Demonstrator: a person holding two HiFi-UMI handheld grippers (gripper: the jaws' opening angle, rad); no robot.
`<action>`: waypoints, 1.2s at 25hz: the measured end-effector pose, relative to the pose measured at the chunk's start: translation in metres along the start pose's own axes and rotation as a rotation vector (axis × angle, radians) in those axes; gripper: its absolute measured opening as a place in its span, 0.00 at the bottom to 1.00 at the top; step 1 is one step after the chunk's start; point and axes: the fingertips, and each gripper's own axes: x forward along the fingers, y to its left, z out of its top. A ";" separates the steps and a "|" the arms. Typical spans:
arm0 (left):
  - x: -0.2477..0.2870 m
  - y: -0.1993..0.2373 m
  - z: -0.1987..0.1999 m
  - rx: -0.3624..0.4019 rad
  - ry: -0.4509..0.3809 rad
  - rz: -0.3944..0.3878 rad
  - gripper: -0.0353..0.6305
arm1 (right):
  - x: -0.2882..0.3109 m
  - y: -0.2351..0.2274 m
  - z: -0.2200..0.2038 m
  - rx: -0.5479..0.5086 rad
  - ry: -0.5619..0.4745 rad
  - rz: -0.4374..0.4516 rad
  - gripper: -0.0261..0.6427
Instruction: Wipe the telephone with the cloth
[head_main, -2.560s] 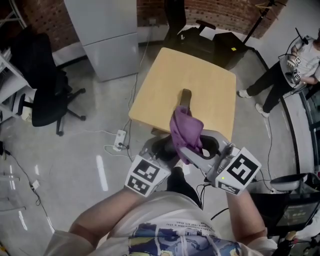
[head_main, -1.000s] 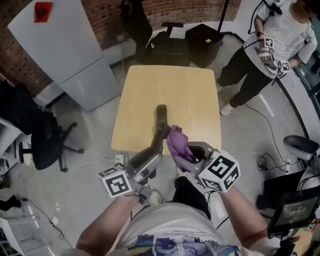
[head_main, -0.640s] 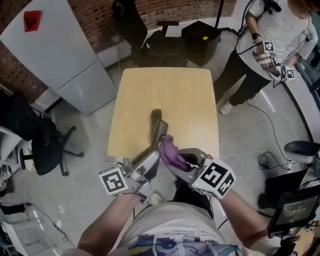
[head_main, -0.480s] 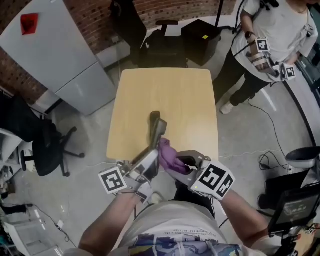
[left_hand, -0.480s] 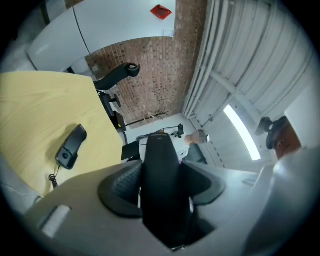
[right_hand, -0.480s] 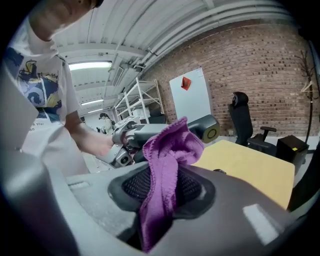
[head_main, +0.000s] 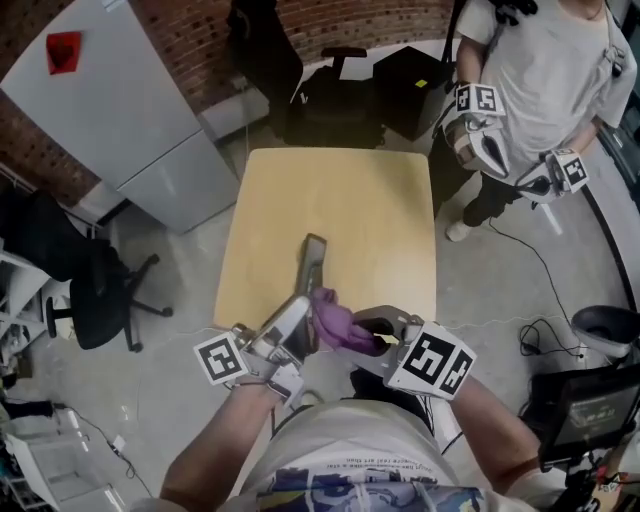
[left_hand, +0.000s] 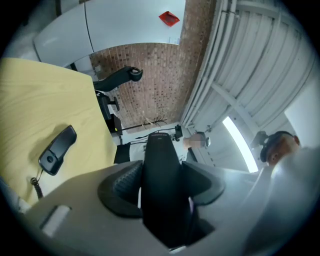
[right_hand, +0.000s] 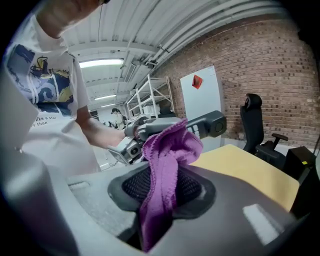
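By the desk's (head_main: 340, 200) near edge, the right gripper (right_hand: 162, 192) is clamping a purple cloth (head_main: 335, 322), whose bunched end is meeting the telephone handset (head_main: 312, 258). The left gripper (head_main: 290, 330) is gripping that handset's lower end, holding it raised over the desk. A black corded piece (left_hand: 57, 149) is lying on the desk. Beyond the far right corner, another person (head_main: 545, 70) is standing.

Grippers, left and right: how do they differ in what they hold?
The left gripper clamps a stiff black telephone handset; the right gripper clamps a soft purple cloth. The handset juts straight past the left jaws; the cloth bunches above the right ones. Both grip something.
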 end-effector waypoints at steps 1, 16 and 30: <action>0.000 -0.001 0.001 -0.003 -0.004 -0.006 0.43 | -0.003 -0.008 0.001 0.004 -0.007 -0.017 0.21; -0.010 -0.005 -0.002 -0.083 -0.025 -0.070 0.43 | 0.017 -0.005 0.006 -0.022 0.015 0.010 0.21; -0.018 -0.010 0.003 -0.109 0.007 -0.085 0.43 | 0.020 0.040 -0.013 -0.003 0.079 0.071 0.21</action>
